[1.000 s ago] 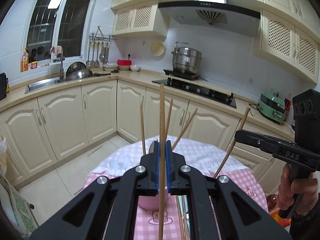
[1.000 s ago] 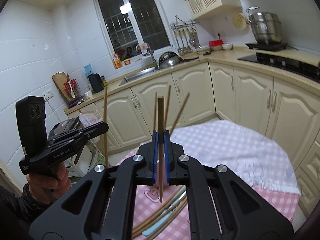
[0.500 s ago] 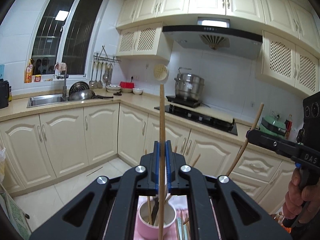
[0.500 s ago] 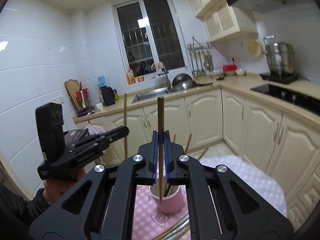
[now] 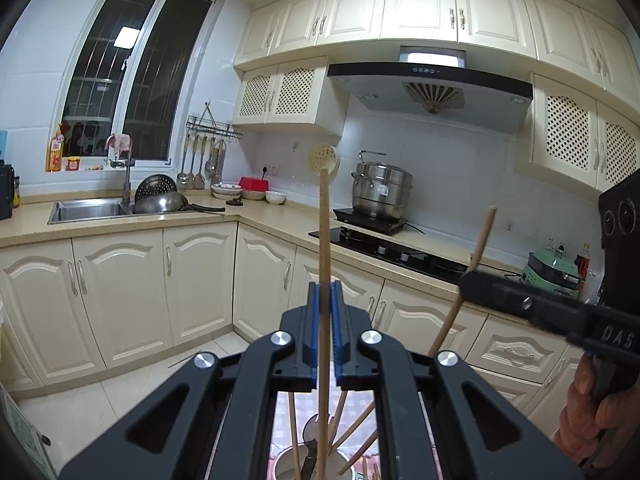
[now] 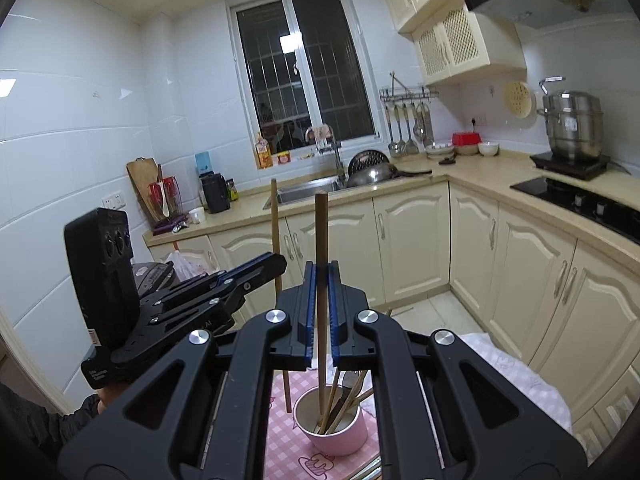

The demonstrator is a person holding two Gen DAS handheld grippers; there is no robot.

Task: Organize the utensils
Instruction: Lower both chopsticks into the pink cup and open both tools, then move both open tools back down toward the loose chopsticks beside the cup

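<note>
Both grippers, left (image 5: 324, 344) & right (image 6: 320, 320), jaws clamped on one chopstick (image 5: 325, 240) each, above pink cup (image 6: 340, 432).

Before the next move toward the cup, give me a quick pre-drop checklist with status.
1. Left gripper shut on its chopstick: ok, stick upright between the blue pads.
2. Right gripper shut on its chopstick: ok, upright.
3. Pink cup upright on the checked tablecloth: ok.
4. Room in the cup: ok, several chopsticks lean to one side, open space remains.
5. Right stick's lower tip inside the cup mouth: cannot tell whether it is in or just above.
6. Left stick's tip over the cup: not ok, in the right wrist view it ends beside the rim.
</note>
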